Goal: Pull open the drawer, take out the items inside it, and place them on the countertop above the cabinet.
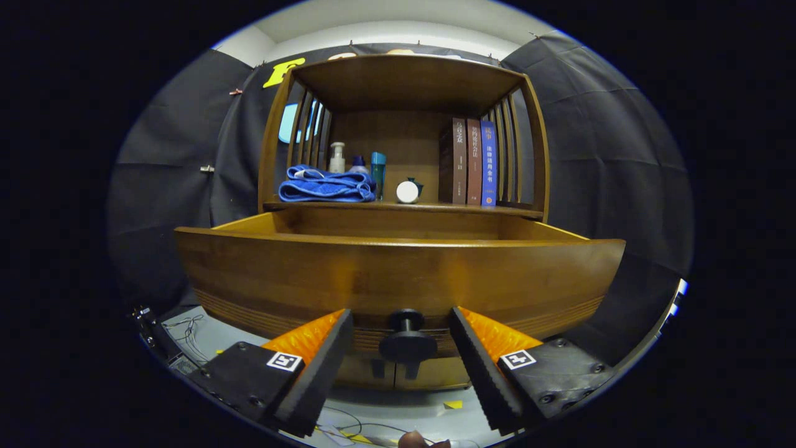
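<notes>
Standing against the booth's dark wall, the wooden cabinet [404, 81] carries on its countertop [429, 207] three upright books [472, 162], a folded blue towel [326, 185], several bottles [357, 165] and a small white round object [407, 192]. Below, the drawer [398, 274] is pulled open, its front blocking sight of its contents. The gripper [401, 348] is spread wide, its fingers [323, 367] flanking the dark knob [407, 339] without touching.

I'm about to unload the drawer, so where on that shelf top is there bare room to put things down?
One bare patch of the wooden countertop lies between the small white round jar and the three upright books. The folded blue towel and bottles crowd the other end. The hand-held gripper is open around the black drawer knob.
</notes>
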A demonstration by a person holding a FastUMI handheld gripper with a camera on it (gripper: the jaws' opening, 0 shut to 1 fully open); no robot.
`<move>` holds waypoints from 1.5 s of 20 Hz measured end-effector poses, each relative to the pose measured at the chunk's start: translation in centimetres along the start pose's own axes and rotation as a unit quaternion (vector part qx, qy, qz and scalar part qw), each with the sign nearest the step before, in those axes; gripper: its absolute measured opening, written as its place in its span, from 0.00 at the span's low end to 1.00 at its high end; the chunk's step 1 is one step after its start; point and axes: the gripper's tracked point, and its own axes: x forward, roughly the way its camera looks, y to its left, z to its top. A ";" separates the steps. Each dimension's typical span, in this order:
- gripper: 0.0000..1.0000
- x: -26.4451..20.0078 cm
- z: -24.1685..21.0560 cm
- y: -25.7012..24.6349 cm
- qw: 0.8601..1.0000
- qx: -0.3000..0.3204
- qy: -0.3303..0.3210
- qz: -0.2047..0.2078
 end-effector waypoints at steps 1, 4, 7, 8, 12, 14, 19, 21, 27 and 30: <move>1.00 0.0 0.2 0.0 1.000 -0.001 -0.004 -0.001; 0.99 0.0 0.2 0.0 1.000 0.002 0.001 0.000; 0.99 0.0 0.2 0.2 1.000 0.006 0.002 -0.003; 0.99 0.1 0.3 0.2 1.000 0.001 -0.003 -0.004; 0.99 1.5 0.5 0.3 1.000 0.000 -0.002 -0.005; 1.00 2.6 0.8 0.3 1.000 -0.004 -0.002 -0.005; 1.00 5.4 2.0 0.5 1.000 -0.003 -0.012 -0.007; 0.99 6.8 2.0 0.5 1.000 -0.005 -0.007 -0.009; 0.99 10.9 2.3 0.7 1.000 -0.011 -0.004 -0.010; 1.00 12.7 2.4 0.7 1.000 -0.015 0.000 -0.014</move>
